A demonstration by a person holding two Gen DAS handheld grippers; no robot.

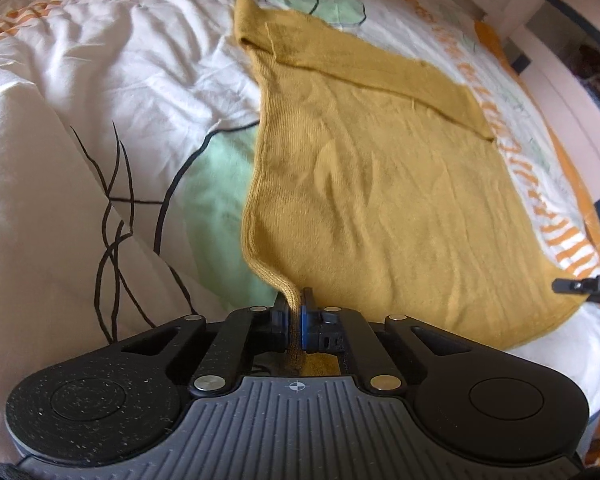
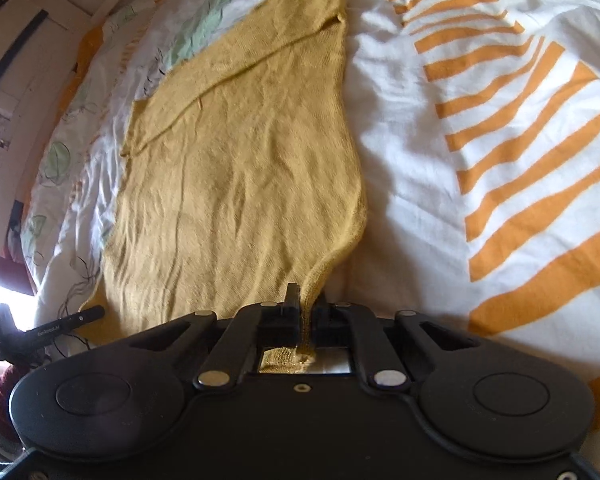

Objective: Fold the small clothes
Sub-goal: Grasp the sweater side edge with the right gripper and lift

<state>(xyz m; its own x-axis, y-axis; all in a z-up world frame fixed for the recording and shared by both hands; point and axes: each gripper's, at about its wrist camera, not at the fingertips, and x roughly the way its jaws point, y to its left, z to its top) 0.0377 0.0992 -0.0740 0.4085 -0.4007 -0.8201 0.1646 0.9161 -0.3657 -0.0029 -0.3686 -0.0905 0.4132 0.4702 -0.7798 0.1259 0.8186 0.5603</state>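
Observation:
A mustard-yellow knit sweater [image 1: 380, 168] lies spread on the bed, with a sleeve folded across its far part. My left gripper [image 1: 296, 312] is shut on the sweater's near left hem corner, which is lifted a little. My right gripper [image 2: 305, 312] is shut on the near right hem corner of the same sweater [image 2: 240, 184]. The right gripper's tip also shows at the right edge of the left wrist view [image 1: 580, 285], and the left gripper's tip shows at the left edge of the right wrist view [image 2: 60, 322].
The sweater rests on a wrinkled white duvet [image 1: 112, 80] with green leaf shapes and orange stripes [image 2: 520, 160]. White furniture stands beyond the bed's far edge [image 1: 560, 40]. The bed's edge runs close behind the sweater.

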